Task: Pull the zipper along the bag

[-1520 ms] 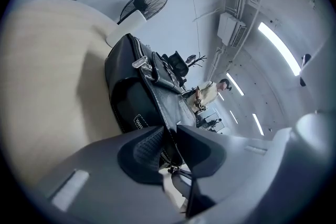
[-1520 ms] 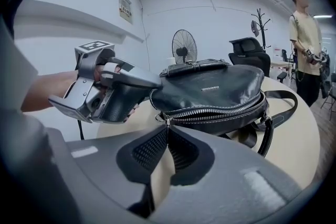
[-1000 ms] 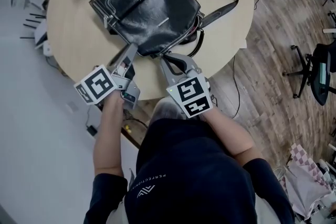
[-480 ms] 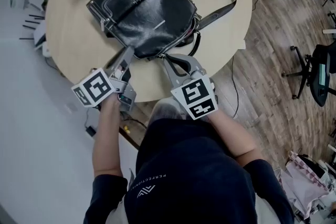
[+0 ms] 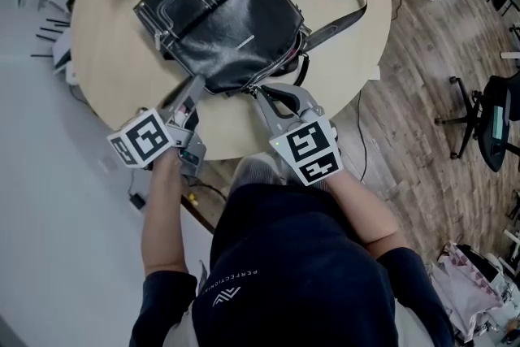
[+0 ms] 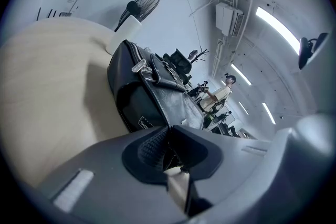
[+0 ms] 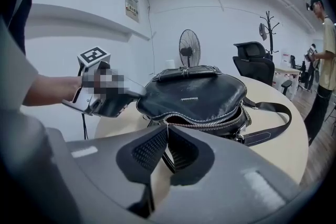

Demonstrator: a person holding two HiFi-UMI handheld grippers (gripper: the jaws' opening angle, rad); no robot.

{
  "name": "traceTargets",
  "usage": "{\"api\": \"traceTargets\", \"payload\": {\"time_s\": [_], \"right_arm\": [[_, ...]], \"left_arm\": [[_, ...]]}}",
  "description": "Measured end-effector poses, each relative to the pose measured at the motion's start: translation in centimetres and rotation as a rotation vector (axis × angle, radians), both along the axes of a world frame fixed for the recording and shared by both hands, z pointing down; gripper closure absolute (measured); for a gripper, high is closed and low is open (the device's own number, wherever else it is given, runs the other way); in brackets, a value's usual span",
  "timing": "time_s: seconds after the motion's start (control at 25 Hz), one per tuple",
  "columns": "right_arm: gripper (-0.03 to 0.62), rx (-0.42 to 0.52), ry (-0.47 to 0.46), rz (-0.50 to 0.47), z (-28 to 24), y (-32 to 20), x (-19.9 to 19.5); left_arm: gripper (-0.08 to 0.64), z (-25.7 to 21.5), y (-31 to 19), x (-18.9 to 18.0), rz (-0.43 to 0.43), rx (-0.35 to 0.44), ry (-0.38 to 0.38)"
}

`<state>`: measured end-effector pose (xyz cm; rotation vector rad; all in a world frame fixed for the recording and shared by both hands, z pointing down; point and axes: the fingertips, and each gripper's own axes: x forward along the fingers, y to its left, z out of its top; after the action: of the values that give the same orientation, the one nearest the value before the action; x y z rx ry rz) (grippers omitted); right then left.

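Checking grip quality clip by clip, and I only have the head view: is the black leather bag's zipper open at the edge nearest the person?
Observer: Yes. In the right gripper view, the silver zipper gapes partly open along the black leather bag.
Operator: What is the right hand-held gripper holding?
Observer: The right hand-held gripper has its jaws pinched shut on a thin dark strip, seemingly the zipper's pull.
Operator: And the left one?
Observer: In the left gripper view, the left hand-held gripper is clamped on the bag's near corner.

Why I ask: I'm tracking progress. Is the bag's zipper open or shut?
Open: in the right gripper view the zipper gapes along the bag's near edge, its two rows of teeth apart, dark inside showing.
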<state>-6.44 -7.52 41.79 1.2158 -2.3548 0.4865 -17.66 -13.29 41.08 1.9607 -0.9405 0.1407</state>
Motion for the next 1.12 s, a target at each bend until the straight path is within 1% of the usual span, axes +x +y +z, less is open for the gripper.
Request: {"api": "traceTargets", "payload": {"time_s": [0.16,0.2,0.28,0.44,0.64,0.8,0.84,0.92,1.0,1.04,1.12], "right_arm": [[0.577,-0.006,0.005,-0.001,0.1,-0.3,1.1],[0.577,-0.007,0.008,-0.001,0.1,-0.4,1.4],[0.577,-0.006,0.016,-0.003,0.1,-0.6,1.9],[0.577,-0.008,0.018,-0.014,0.0,-0.8,2.6],[0.575,-0.014,0.013,-0.035,-0.1,-1.1,2.9],[0.575,-0.041,-0.01,-0.053,-0.2,-0.7,2.7],[0.577,-0.051,-0.014,-0.06,-0.1,-0.5,2.6],[0.578,-0.069,-0.016,-0.071,0.4,-0.2,2.5],[0.578,-0.085,-0.024,-0.069,0.8,-0.1,2.4],[0.578,-0.09,-0.028,-0.067,0.9,-0.2,2.4],[0.578,-0.092,-0.026,-0.066,1.0,-0.2,2.4]], "left_arm": [[0.506,0.0,0.0,0.8,0.012,0.009,0.054],[0.506,0.0,0.0,0.8,0.012,0.01,0.05],[0.506,0.0,0.1,0.3,0.007,0.006,0.012],[0.506,0.1,0.2,0.1,0.002,0.0,-0.016],[0.506,0.0,0.3,0.3,0.009,-0.002,0.003],[0.506,0.0,0.4,0.0,0.006,0.002,-0.032],[0.503,0.1,0.4,0.1,0.006,0.012,-0.03],[0.491,0.0,0.3,0.4,0.004,0.036,0.001],[0.479,0.1,0.4,0.6,-0.015,0.036,0.034],[0.476,0.1,0.5,0.6,-0.025,0.032,0.041],[0.469,-0.3,0.5,0.9,-0.017,0.056,0.052]]}}
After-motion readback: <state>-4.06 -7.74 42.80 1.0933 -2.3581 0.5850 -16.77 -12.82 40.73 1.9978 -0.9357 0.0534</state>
